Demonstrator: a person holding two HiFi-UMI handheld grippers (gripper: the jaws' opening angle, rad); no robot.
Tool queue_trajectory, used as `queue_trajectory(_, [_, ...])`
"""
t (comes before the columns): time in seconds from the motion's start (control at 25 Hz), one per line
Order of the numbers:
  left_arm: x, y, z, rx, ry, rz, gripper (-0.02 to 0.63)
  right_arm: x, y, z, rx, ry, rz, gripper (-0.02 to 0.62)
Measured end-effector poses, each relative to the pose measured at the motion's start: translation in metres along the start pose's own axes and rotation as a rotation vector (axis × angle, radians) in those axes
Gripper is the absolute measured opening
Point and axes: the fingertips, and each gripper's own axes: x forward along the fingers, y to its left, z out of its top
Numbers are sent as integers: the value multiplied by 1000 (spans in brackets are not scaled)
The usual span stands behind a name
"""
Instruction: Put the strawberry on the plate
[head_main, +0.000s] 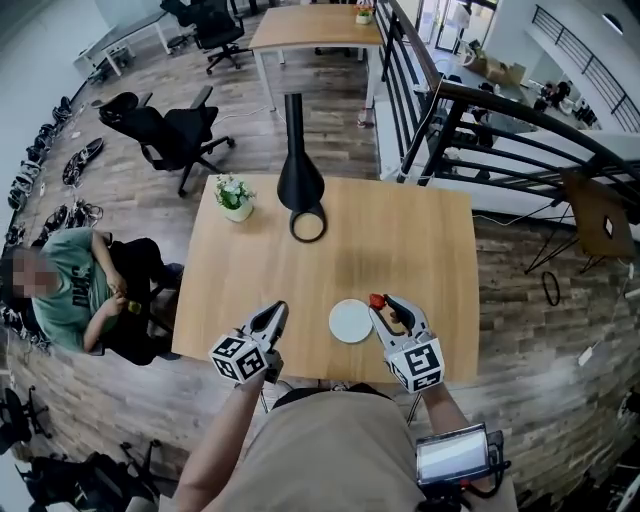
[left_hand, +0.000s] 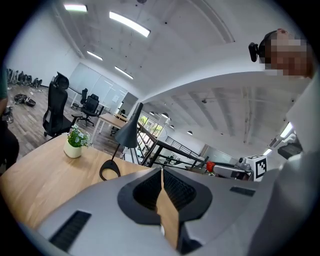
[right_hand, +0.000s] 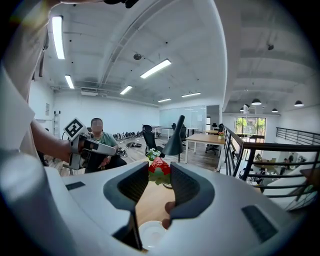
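A red strawberry (head_main: 377, 300) with a green top sits between the tips of my right gripper (head_main: 381, 304), which is shut on it just right of the small white plate (head_main: 350, 321) on the wooden table (head_main: 400, 240). In the right gripper view the strawberry (right_hand: 159, 169) is pinched at the jaw tips and the plate (right_hand: 150, 233) lies below them. My left gripper (head_main: 276, 314) hovers left of the plate, jaws shut with nothing between them; in its own view its jaw tips (left_hand: 162, 170) meet and the strawberry (left_hand: 210, 166) shows at the right.
A black desk lamp (head_main: 299, 180) and a small potted plant (head_main: 235, 196) stand at the table's far side. A seated person (head_main: 75, 290) is left of the table. A black railing (head_main: 520, 130) runs along the right. Office chairs (head_main: 170, 130) stand behind.
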Motion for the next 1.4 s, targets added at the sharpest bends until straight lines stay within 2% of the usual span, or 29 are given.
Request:
queue_trajectory(0.36, [-2,-10,-18,0,-7,83,5,-1,-15,-38,25,54,65,141])
queue_trajectory(0.64, [-1,-7,-24,-27,-40,142,5,15,-9,-72,-7,123,143,141])
queue_trajectory(0.88, [5,-11,-35,-13,-5,134,5,36,-8,-106,10,188,164,141])
queue_trajectory(1.4, [12,5,-61,19,81,167,5,65,1,-175,-1,326,200,141])
